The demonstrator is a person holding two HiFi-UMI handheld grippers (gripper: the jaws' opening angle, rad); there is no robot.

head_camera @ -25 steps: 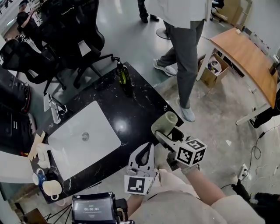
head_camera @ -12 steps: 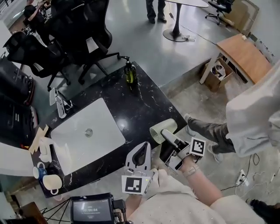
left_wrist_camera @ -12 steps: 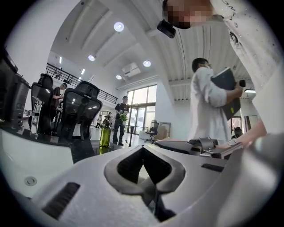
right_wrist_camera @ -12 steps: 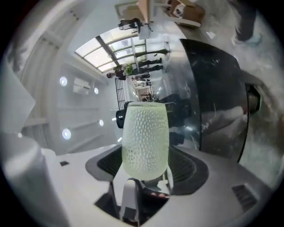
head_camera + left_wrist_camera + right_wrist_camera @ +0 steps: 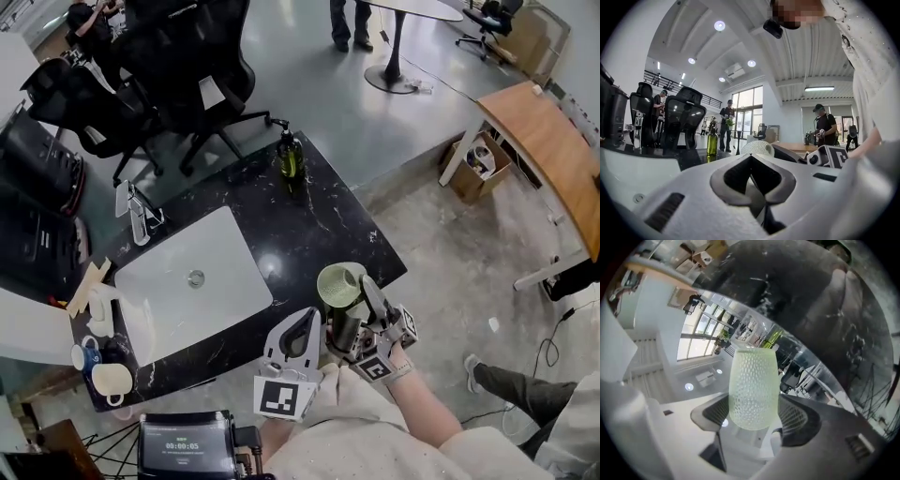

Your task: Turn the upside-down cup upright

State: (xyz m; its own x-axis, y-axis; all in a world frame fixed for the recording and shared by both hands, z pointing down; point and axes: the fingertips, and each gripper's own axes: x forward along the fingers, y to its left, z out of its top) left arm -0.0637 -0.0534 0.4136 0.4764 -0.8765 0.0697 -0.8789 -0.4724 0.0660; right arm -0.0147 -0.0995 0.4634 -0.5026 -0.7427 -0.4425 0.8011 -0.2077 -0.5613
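A pale green dimpled cup [image 5: 339, 284] hangs over the front right edge of the black marble counter [image 5: 309, 225], its open mouth turned up toward the head camera. My right gripper [image 5: 349, 323] is shut on the cup's lower part. In the right gripper view the cup [image 5: 753, 387] stands between the two ribbed pads [image 5: 797, 418] of that gripper [image 5: 754, 420]. My left gripper [image 5: 298, 339] rests just left of it, shut and holding nothing. From the left gripper view, its closed jaw tips [image 5: 752, 180] fill the foreground and the cup [image 5: 757, 148] peeks up behind them.
A white sink basin [image 5: 187, 281] with a faucet [image 5: 136, 211] takes the counter's left. A green soap bottle [image 5: 290, 155] stands at the back edge, mugs [image 5: 108, 378] at the front left. Black office chairs [image 5: 178, 56] stand behind; a wooden desk [image 5: 548, 150] and box [image 5: 478, 164] are right.
My right gripper has turned the cup from lying on its side to mouth up and drawn it slightly left. The person in grey trousers has walked off to the right.
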